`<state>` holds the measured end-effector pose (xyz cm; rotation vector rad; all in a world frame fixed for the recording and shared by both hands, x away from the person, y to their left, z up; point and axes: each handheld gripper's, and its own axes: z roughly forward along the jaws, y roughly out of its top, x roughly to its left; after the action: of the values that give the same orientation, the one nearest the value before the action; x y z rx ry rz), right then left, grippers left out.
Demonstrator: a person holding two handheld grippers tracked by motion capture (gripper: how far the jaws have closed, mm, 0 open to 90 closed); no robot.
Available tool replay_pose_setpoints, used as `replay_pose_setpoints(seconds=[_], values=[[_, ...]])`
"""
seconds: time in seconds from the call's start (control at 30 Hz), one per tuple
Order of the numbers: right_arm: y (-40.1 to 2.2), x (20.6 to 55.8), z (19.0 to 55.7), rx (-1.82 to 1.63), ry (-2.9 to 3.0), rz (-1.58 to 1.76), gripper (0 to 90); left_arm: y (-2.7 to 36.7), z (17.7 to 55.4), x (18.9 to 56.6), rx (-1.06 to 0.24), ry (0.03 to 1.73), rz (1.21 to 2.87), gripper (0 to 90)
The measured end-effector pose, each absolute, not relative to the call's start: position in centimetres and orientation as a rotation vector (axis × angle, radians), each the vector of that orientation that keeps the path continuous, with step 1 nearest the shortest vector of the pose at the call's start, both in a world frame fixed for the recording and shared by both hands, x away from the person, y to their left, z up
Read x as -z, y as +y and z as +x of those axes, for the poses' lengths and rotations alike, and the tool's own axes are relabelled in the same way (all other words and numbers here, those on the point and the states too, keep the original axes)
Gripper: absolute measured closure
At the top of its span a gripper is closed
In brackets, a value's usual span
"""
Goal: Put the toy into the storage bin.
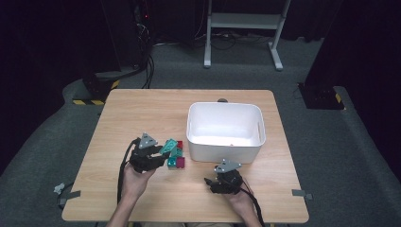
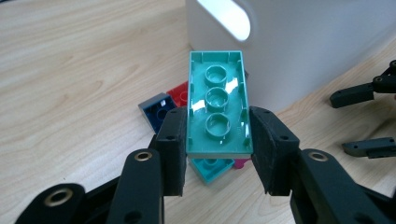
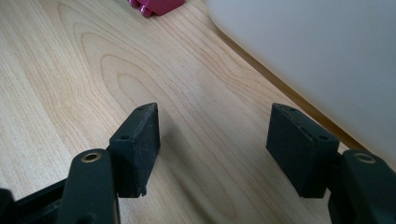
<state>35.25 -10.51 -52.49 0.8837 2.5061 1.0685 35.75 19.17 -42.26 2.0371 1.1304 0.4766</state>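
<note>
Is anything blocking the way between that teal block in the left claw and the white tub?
Nothing visible does. The left gripper holds the teal block above the loose blocks, and bare table lies between it and the white tub.

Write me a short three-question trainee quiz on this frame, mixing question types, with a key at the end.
1. True or false: the left gripper is clamped on a teal brick.
2. The right gripper holds: A) a magenta brick, B) a blue brick, C) nothing.
3. Which side of the teal brick faces the left gripper view's camera?

Key:
1. True; both pads press its long edges, and it is lifted above the brick pile.
2. C; its jaws stand open over bare table, beside the white bin.
3. The hollow underside, with three round tubes.
</note>
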Motion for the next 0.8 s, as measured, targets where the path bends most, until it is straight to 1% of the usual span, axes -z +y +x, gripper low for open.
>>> replay_pose_setpoints(seconds=[0.3,0.43,0.47,0.63,0.8], values=[[-10.5,52.5,35.2,-1.068,2.504,0.884,34.2,18.9,35.9,40.0,-0.459,1.072,2.026,58.7],[-10.5,52.5,35.2,-1.068,2.504,0.887,34.1,18.8,36.0,39.2,-0.457,1.073,2.019,58.6],[-10.6,52.5,35.2,-1.068,2.504,0.885,34.1,18.8,36.2,38.8,-0.439,1.064,2.006,58.6],[-10.6,52.5,35.2,-1.068,2.504,0.885,33.8,18.4,36.7,37.9,-0.427,1.039,2.038,58.6],[-10.6,52.5,35.2,-1.066,2.504,0.884,33.6,17.7,37.0,36.9,-0.415,1.011,2.030,58.6]])
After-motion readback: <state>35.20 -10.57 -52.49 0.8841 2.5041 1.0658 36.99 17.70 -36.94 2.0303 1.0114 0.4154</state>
